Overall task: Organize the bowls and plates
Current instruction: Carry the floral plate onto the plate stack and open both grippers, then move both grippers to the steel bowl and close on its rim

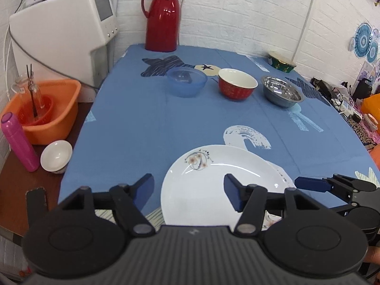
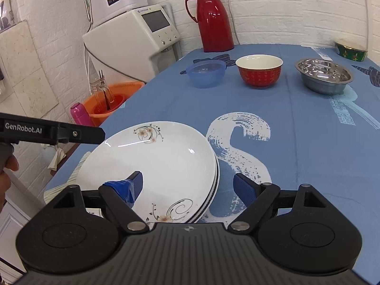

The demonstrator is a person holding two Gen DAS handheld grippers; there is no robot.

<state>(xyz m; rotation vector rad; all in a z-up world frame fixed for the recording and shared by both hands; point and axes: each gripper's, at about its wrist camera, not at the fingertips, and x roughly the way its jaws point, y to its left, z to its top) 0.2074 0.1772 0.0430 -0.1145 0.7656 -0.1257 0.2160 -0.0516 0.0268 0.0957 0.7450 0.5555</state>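
Covering table: blue cloth | white brick wall | both claws wide open, empty

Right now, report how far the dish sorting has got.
Done: the white plates sit stacked near the table edge. In hand: nothing; the left gripper and right gripper are open over the stack. Left: the blue bowl, red bowl and steel bowl stand apart.

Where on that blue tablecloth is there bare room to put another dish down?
The widest bare patch lies between the stack of white floral plates in front and the row of three bowls behind: translucent blue plastic bowl, red ceramic bowl, shiny steel bowl. Bare cloth also lies right of the plates. The bowls have only narrow gaps between them.
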